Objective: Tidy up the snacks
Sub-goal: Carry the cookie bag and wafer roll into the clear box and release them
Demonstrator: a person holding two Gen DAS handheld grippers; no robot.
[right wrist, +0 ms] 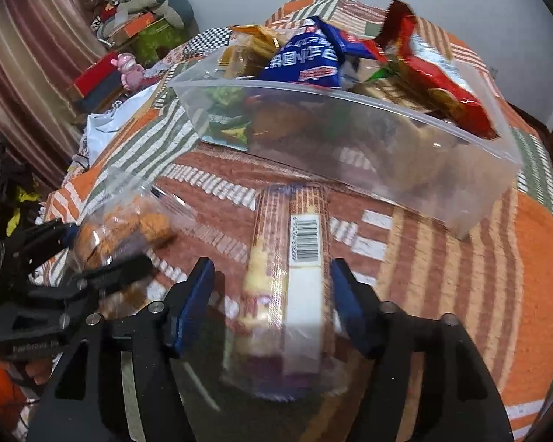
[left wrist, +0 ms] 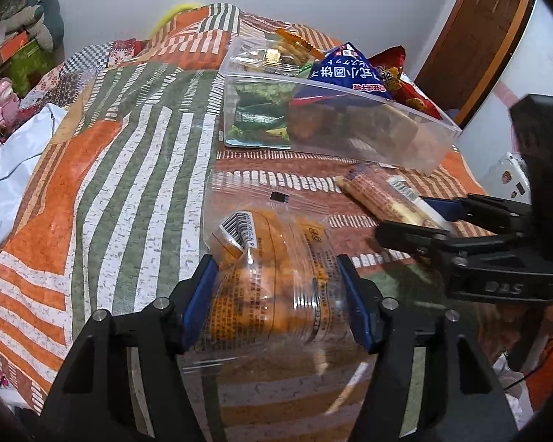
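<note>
Left wrist: snack bag [left wrist: 276,283] between claw [left wrist: 282,294] fingers

Soft, even indoor light is filling both views, moderately bright and slightly warm, with no hard shadows falling across the patterned bedspread [left wrist: 136,169]. Pale glare is streaking along the rim and front wall of the clear plastic bin [right wrist: 350,136] and glinting off the crinkled clear snack bag [left wrist: 272,265]. Fisheye distortion is bulging the bed into a dome, and dark vignetting is eating the corners of each frame. In the right wrist view, motion blur is smearing the long biscuit pack [right wrist: 291,276] toward the lower centre, and the red wrapper [right wrist: 435,77] at upper right is also blurring.
</note>
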